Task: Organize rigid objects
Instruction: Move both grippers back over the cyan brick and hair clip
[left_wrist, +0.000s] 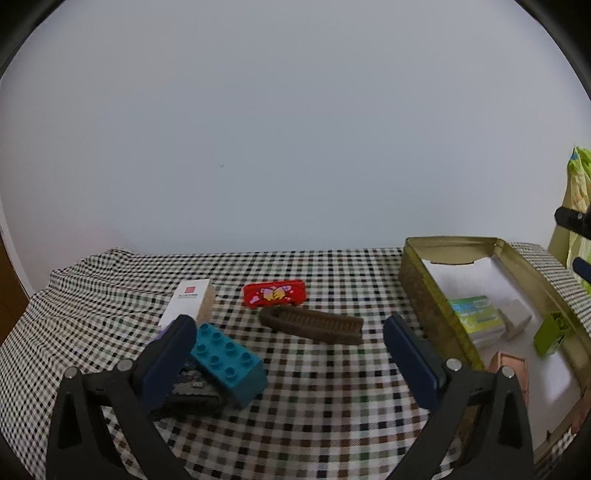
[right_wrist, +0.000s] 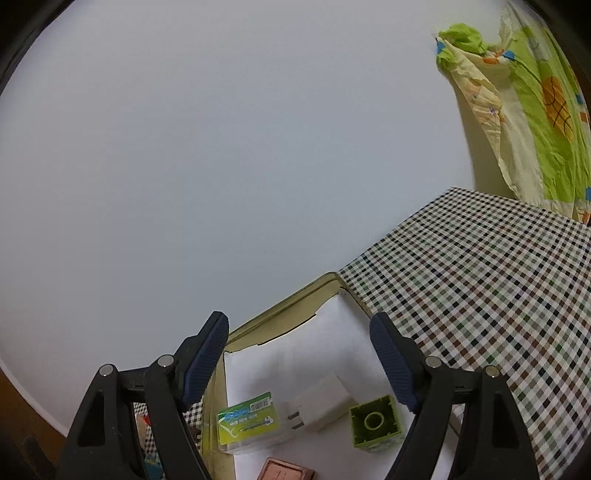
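Though lying flat, the brush (left_wrist: 312, 324) runs left-right.

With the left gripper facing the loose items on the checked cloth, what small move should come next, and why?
Probably ease the open left gripper down and left onto the teal brick. It is the nearest loose piece, lying beside the left finger, while the gold tin already holds the green brick and nothing sits between the pads.
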